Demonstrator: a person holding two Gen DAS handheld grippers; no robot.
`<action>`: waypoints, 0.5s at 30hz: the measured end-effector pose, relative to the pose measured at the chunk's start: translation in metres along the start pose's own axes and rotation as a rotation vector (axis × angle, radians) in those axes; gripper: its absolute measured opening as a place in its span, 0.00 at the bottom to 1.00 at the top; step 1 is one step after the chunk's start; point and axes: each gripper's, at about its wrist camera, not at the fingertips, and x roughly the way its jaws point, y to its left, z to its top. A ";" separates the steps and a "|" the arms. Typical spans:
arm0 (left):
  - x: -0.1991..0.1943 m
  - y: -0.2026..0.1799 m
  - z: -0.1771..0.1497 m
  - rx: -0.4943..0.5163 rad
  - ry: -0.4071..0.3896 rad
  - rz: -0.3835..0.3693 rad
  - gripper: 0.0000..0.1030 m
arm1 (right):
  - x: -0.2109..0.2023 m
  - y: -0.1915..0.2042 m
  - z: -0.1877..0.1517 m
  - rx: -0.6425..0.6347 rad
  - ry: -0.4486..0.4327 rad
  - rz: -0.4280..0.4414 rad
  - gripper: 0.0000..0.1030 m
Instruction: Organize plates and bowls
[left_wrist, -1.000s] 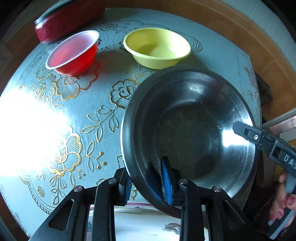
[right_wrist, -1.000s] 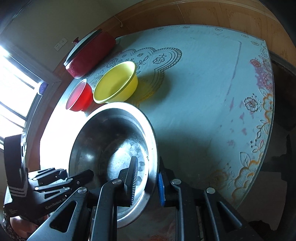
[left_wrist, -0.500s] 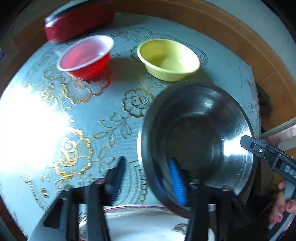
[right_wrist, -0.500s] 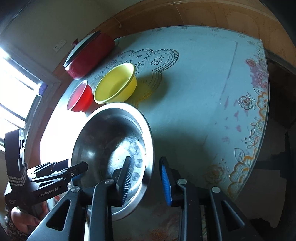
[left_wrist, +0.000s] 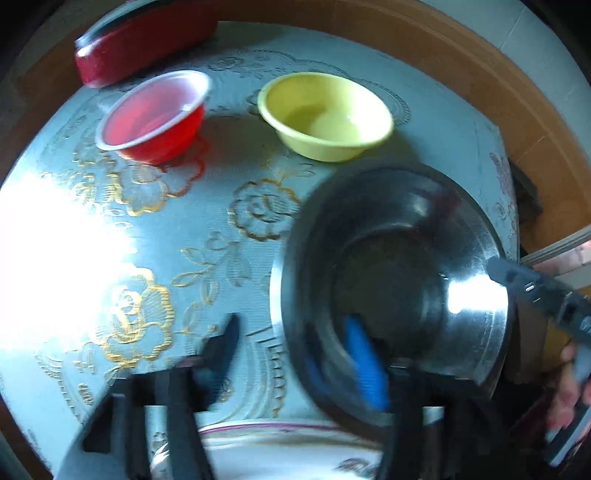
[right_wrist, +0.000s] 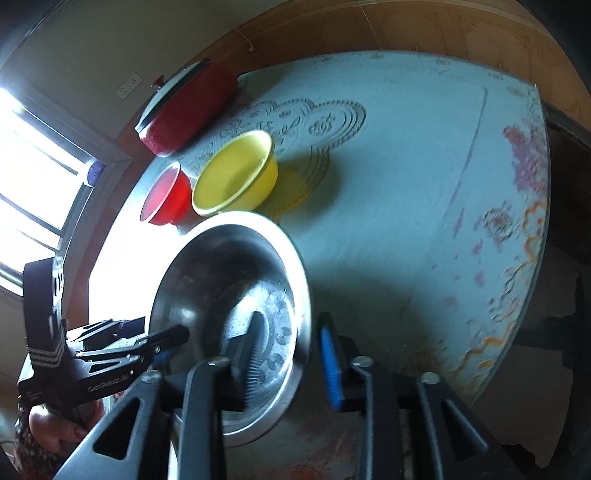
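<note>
A large steel bowl (left_wrist: 395, 288) (right_wrist: 229, 302) rests at the near edge of the table. My left gripper (left_wrist: 295, 358) straddles its near rim, and its jaws are opening wide. The blue pad (left_wrist: 364, 365) is inside the bowl and the other finger stands well outside, so neither presses. My right gripper (right_wrist: 291, 360) straddles the opposite rim with its jaws opening and a gap on both sides. A yellow bowl (left_wrist: 325, 114) (right_wrist: 236, 173) and a red bowl (left_wrist: 155, 114) (right_wrist: 166, 195) stand upright beyond it.
A red lidded pot (left_wrist: 140, 48) (right_wrist: 188, 110) sits at the far edge of the blue flowered tablecloth (left_wrist: 221, 229) (right_wrist: 406, 184). A white plate with a purple rim (left_wrist: 277, 435) shows under my left gripper. A hand (left_wrist: 569, 398) holds the right gripper. Sun glare washes out the cloth's left side.
Both grippers were shut on the steel bowl's rim and have let go. The left jaws spread wide, the right jaws parted less. The bowl sits lower and further right in the left wrist view.
</note>
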 end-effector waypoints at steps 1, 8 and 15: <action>-0.005 0.006 0.002 -0.018 -0.016 0.011 0.76 | -0.005 -0.001 0.005 -0.008 -0.010 -0.009 0.33; -0.031 0.038 0.032 -0.157 -0.115 0.023 0.86 | -0.020 0.001 0.053 -0.056 -0.067 -0.036 0.34; -0.033 0.044 0.070 -0.234 -0.166 0.004 0.86 | 0.003 0.016 0.100 -0.131 -0.032 -0.025 0.34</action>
